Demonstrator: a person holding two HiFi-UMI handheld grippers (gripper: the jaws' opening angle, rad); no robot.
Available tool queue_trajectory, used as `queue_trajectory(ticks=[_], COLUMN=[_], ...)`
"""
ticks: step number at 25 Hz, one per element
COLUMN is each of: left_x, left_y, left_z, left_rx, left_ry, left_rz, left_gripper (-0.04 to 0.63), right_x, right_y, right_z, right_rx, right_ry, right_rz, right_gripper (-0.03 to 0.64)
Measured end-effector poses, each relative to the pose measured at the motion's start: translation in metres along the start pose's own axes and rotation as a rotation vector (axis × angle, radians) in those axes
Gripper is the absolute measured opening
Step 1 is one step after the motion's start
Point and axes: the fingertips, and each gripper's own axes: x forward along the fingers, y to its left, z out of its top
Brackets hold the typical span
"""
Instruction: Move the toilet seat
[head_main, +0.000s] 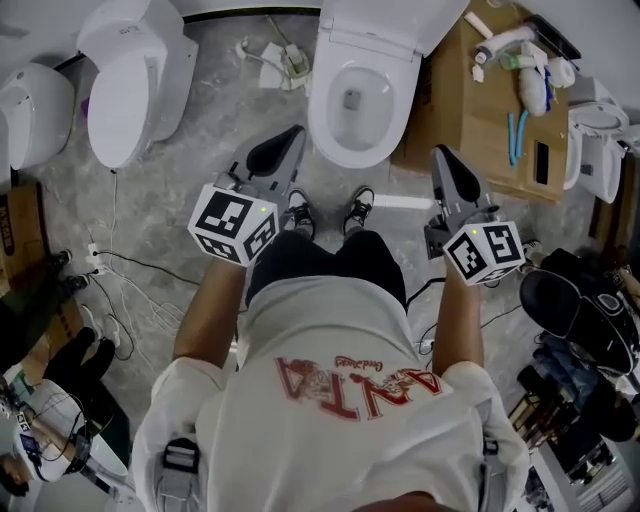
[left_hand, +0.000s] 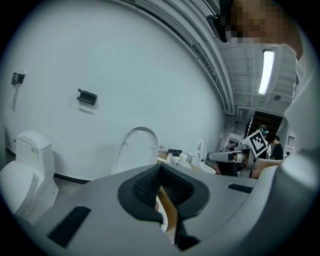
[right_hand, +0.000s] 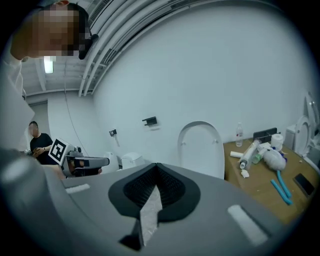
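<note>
A white toilet (head_main: 350, 100) stands on the floor just ahead of the person's feet, its bowl uncovered. Its lid (head_main: 385, 25) is raised against the wall and shows upright in the left gripper view (left_hand: 135, 150) and the right gripper view (right_hand: 201, 147). I cannot tell whether the seat ring lies on the bowl. My left gripper (head_main: 290, 135) is held short of the bowl's left side, shut and empty (left_hand: 161, 170). My right gripper (head_main: 440, 155) hangs to the right of the bowl, also shut with nothing in it (right_hand: 156, 169). Neither touches the toilet.
Two more white toilets (head_main: 125, 80) stand at the left. A wooden table (head_main: 470, 110) with bottles and tubes sits right of the toilet, with a small toilet (head_main: 590, 140) beyond it. Cables (head_main: 130, 270) run over the floor at left. Bags and clutter (head_main: 575, 310) lie at right.
</note>
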Motion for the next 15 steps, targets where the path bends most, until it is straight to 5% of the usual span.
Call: queue_trajectory(ticks=[7, 12, 15], left_x=[0.046, 0.073, 0.087], left_y=[-0.005, -0.017, -0.003], left_z=[-0.01, -0.067, -0.103], left_rx=[0.025, -0.149, -0.199], left_ry=[-0.014, 0.047, 0.093], left_rz=[0.0, -0.204, -0.148], left_gripper=[0.009, 0.011, 0.011], right_x=[0.013, 0.031, 0.044], right_y=[-0.063, -0.101, -0.119], right_z=[-0.036, -0.107, -0.146], right_rx=[0.088, 0.205, 0.274], right_ry=[0.042, 0.116, 0.158], right_rz=[-0.005, -0.003, -0.012], right_gripper=[0.002, 0.003, 0.003])
